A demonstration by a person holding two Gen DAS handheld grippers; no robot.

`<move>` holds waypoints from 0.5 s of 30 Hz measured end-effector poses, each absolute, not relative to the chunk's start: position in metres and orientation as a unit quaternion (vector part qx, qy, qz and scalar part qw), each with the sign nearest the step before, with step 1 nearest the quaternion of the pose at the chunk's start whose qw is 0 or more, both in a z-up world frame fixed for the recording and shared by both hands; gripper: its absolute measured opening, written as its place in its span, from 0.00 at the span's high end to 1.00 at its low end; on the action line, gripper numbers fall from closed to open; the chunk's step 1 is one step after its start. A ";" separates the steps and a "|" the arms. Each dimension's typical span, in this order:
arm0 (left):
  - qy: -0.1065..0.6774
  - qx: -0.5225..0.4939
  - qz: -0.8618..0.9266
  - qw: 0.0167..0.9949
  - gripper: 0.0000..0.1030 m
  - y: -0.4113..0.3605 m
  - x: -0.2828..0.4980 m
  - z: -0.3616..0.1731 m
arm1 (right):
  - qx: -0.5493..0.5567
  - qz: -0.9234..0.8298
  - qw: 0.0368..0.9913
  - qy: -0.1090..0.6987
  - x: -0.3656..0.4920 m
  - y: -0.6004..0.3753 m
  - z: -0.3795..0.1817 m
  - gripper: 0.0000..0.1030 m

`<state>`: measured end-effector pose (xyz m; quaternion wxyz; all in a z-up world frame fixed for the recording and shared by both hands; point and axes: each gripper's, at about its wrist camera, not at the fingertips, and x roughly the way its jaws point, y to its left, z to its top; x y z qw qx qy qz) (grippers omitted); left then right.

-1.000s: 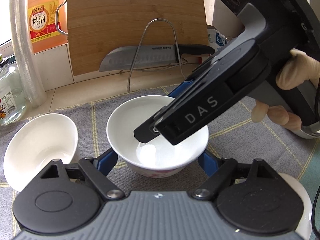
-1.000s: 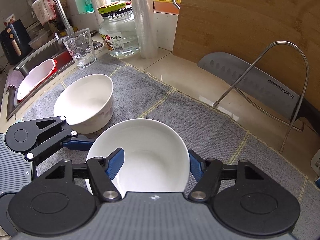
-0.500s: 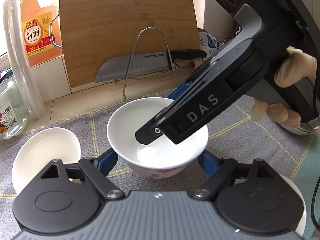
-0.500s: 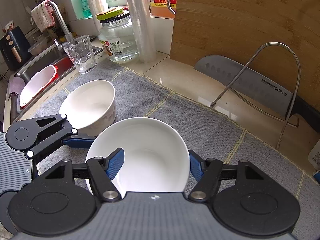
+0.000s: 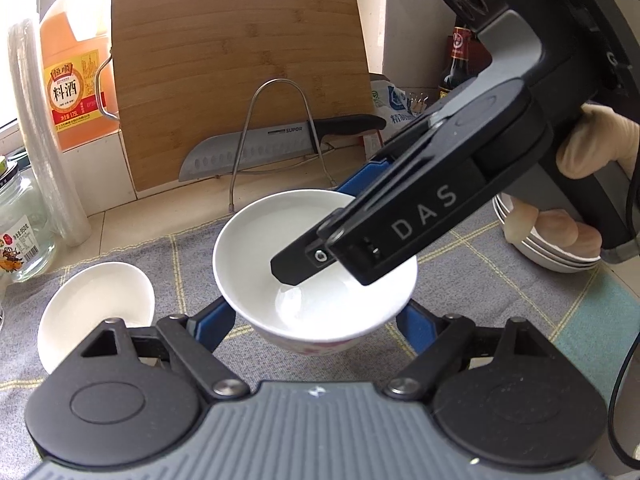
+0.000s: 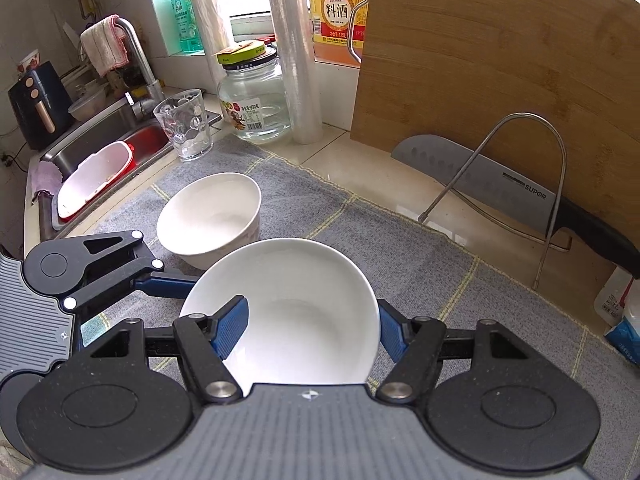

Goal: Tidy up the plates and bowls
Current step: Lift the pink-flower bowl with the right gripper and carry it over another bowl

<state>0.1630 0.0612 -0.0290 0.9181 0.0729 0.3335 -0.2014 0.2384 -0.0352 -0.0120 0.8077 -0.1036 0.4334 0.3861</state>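
Grey cloth (image 6: 420,256) covers the table; both the left gripper (image 5: 316,322) and right gripper (image 6: 308,328) have jaws grasping one white bowl (image 6: 296,312).

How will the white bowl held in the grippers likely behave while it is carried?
The white bowl looks like glazed ceramic: probably rigid, slippery and breakable. The right gripper clamps its rim with one finger inside, so it may pivot. The left gripper flanks its curved wall and may steady it.
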 end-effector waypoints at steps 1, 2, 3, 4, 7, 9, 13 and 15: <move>0.333 0.073 -0.202 0.918 0.16 0.060 0.160 -0.027 | -0.103 0.386 0.809 0.432 0.235 -0.037 -0.010 0.29; 0.332 0.074 -0.203 0.918 0.16 0.060 0.157 -0.026 | -0.103 0.386 0.809 0.431 0.232 -0.038 -0.009 0.29; 0.330 0.074 -0.203 0.919 0.16 0.060 0.154 -0.024 | -0.103 0.385 0.810 0.430 0.230 -0.039 -0.008 0.29; 0.330 0.075 -0.204 0.919 0.16 0.059 0.152 -0.023 | -0.101 0.385 0.811 0.429 0.227 -0.040 -0.007 0.29; 0.327 0.076 -0.205 0.919 0.16 0.058 0.143 -0.019 | -0.100 0.386 0.812 0.427 0.219 -0.043 -0.003 0.29; 0.325 0.078 -0.205 0.920 0.16 0.059 0.137 -0.016 | -0.100 0.387 0.812 0.425 0.212 -0.045 0.000 0.29; 0.322 0.078 -0.206 0.921 0.16 0.058 0.124 -0.010 | -0.107 0.389 0.814 0.419 0.197 -0.048 0.007 0.29; 0.320 0.078 -0.207 0.921 0.16 0.057 0.118 -0.008 | -0.110 0.388 0.815 0.416 0.190 -0.050 0.010 0.29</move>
